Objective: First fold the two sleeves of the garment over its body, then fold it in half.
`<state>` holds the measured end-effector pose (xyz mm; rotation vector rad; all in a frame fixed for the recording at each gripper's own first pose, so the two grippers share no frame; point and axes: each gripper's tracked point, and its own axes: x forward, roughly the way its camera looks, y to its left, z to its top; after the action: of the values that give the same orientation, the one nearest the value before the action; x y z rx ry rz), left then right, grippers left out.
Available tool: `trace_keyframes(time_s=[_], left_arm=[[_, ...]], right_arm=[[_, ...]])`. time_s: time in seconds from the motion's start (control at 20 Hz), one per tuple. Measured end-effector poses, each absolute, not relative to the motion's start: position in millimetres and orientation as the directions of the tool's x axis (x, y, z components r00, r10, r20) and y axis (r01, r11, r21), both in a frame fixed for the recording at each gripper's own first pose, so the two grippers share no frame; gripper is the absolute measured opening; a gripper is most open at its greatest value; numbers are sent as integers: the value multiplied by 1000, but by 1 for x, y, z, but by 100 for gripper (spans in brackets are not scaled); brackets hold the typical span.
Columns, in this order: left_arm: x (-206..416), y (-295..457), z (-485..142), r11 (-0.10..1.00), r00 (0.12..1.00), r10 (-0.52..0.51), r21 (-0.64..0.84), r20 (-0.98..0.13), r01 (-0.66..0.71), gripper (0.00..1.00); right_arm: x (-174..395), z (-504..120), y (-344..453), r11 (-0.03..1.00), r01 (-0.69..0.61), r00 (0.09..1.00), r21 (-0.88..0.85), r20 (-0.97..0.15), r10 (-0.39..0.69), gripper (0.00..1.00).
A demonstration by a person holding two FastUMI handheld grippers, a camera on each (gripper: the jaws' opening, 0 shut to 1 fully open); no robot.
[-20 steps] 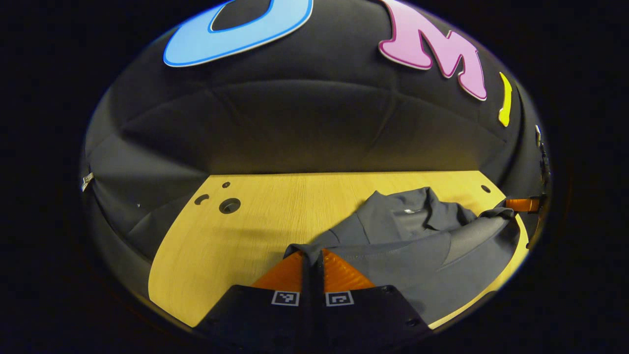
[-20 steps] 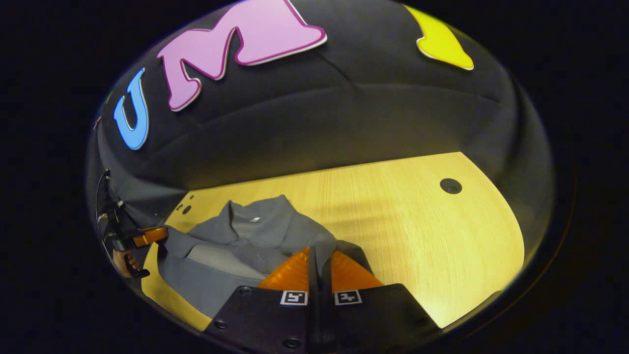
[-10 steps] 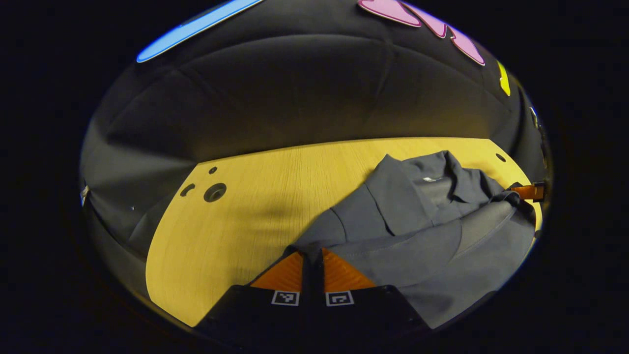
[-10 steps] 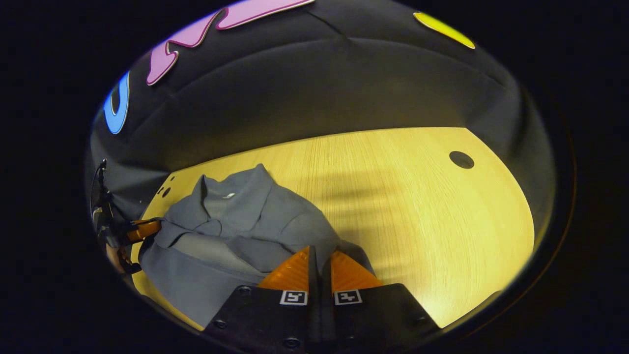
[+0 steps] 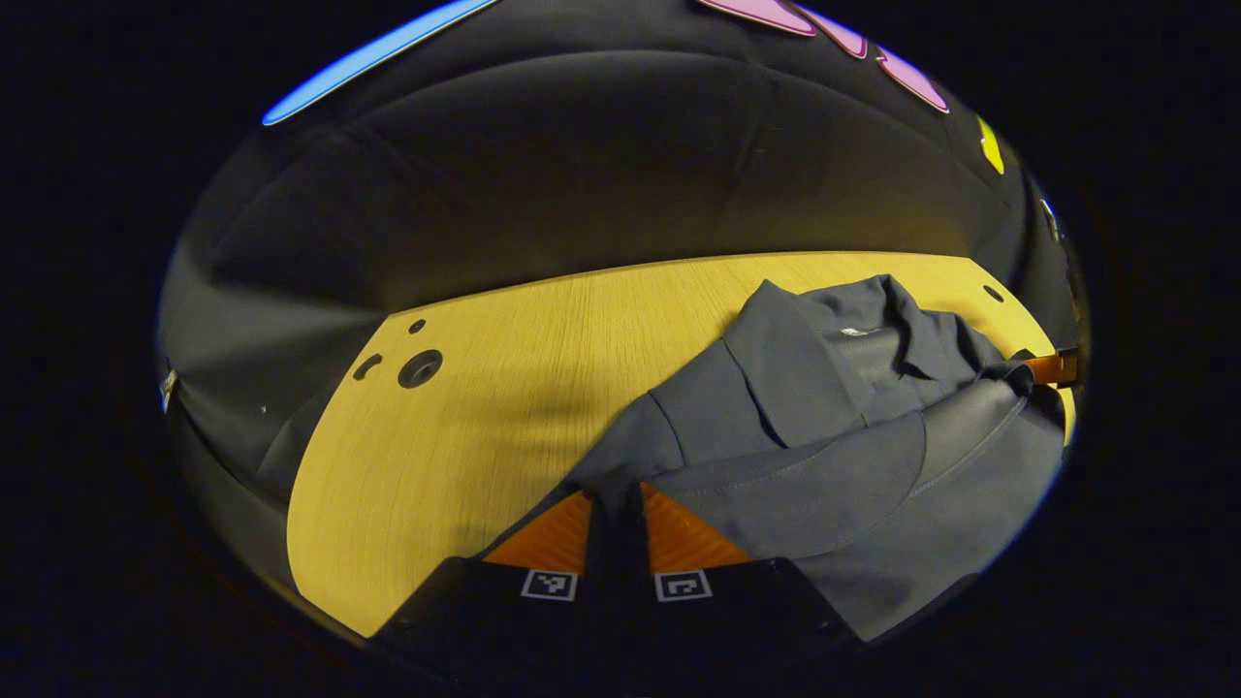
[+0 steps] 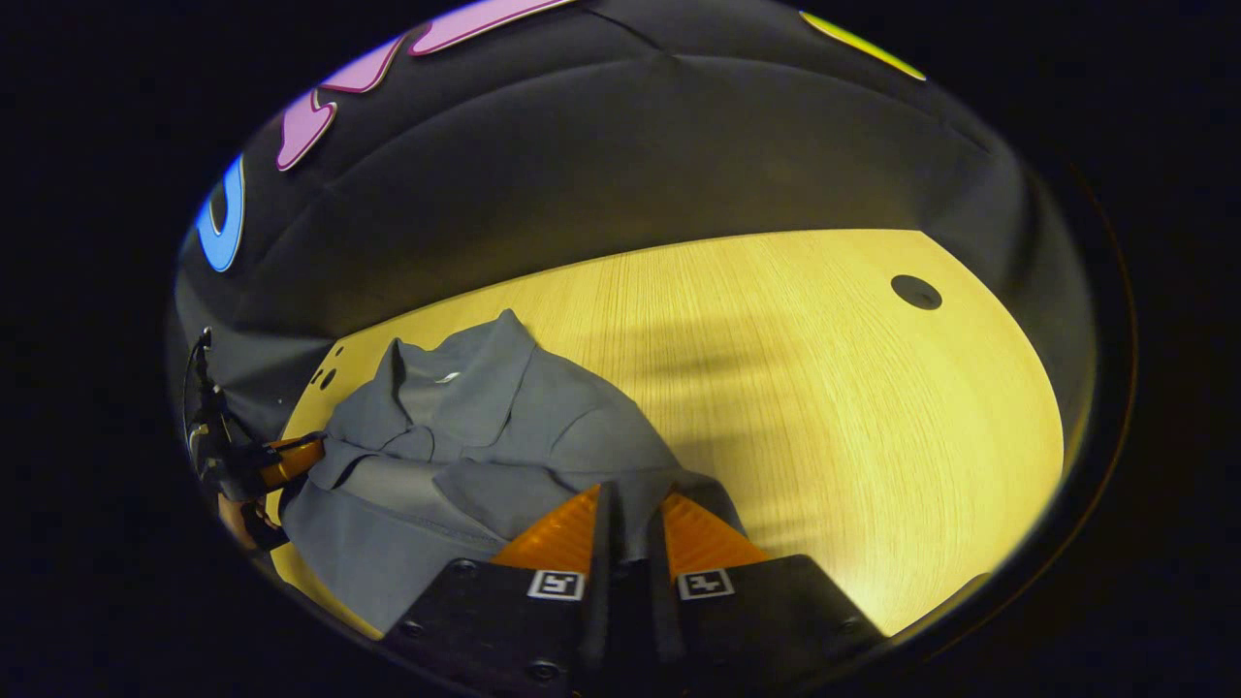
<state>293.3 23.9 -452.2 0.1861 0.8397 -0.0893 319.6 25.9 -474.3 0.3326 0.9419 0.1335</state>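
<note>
Lying on the wooden table [image 5: 465,436] ahead of both tools, the grey garment [image 5: 824,427] is pinched at one hem corner between the closed fingers of the left gripper [image 5: 615,504] and at the other by the right gripper [image 6: 628,504].

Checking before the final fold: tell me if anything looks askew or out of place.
The shirt lies rumpled, its collar bunched up and folds uneven. Each gripper pinches a corner of it. The table looks fine.

Wooden table [image 5: 504,388], round holes [image 5: 420,368]; black cloth wall [image 6: 620,184].
</note>
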Motion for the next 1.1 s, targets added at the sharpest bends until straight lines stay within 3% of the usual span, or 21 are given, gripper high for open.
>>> trace_keyframes(time_s=[0.05, 0.1, 0.15, 0.2, 0.25, 0.3, 0.35, 0.4, 0.5, 0.55, 0.9, 1.1], left_arm=[[292, 25, -451, 979, 664, 1, 136, -747, 151, 20], [290, 25, -450, 978, 660, 4, 140, -751, 154, 23], [290, 24, -449, 978, 661, 3, 141, -750, 156, 36], [289, 24, -447, 978, 662, 1, 138, -749, 155, 38], [287, 22, -445, 980, 663, -6, 127, -749, 153, 54], [285, 20, -443, 982, 663, -17, 113, -748, 152, 60], [283, 19, -440, 983, 666, -29, 99, -746, 154, 68], [281, 17, -435, 984, 671, -43, 87, -741, 159, 72], [278, 12, -423, 985, 687, -65, 66, -723, 162, 82], [275, 10, -415, 985, 696, -77, 55, -714, 165, 88], [251, -5, -333, 986, 790, -138, -5, -597, 168, 91], [221, -10, -289, 976, 831, -161, 40, -533, 215, 90]], right_arm=[[319, -474, 25, 944, 31, 583, 329, -773, 250, 18], [318, -473, 25, 946, 28, 583, 322, -774, 246, 23], [315, -469, 27, 950, 23, 584, 313, -775, 241, 42], [314, -468, 27, 952, 16, 587, 306, -774, 239, 40], [313, -465, 28, 952, 9, 589, 305, -771, 241, 36], [312, -460, 29, 954, 1, 592, 301, -768, 242, 51], [310, -455, 29, 953, -9, 594, 303, -765, 249, 44], [308, -450, 28, 954, -14, 597, 299, -763, 248, 79], [306, -436, 25, 956, -26, 613, 292, -751, 246, 90], [303, -428, 26, 954, -32, 620, 297, -743, 252, 91], [274, -357, 27, 940, -44, 708, 337, -653, 268, 90], [240, -316, 29, 942, -79, 745, 325, -609, 272, 90]])
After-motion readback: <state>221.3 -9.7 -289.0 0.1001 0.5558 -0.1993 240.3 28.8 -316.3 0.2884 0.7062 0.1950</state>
